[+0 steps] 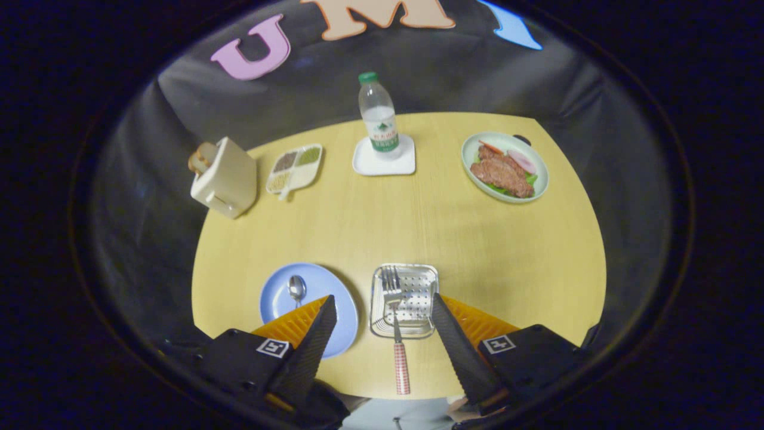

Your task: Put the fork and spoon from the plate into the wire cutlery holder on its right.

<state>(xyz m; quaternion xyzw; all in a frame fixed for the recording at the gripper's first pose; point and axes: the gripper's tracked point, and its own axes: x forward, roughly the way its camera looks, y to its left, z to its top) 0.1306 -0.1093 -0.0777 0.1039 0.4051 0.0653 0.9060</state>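
Observation:
A light blue plate [280, 298] lies on the yellow table near its front edge, partly behind my left finger. The spoon [296, 289] rests on it, bowl pointing away from me. Right of the plate stands the square wire cutlery holder [418, 280]. The fork [395, 322] lies in it with its tines on the holder's left side and its red checked handle sticking out over the near rim toward me. My gripper [382, 307] hovers above, open wide, with the fork and the holder's left part between the fingers and nothing held.
At the back of the table stand a cream toaster [225, 177], a divided dish of grains [295, 167], a water bottle [378, 116] on a white coaster, and a green plate of meat [505, 167]. Bare tabletop lies in the middle.

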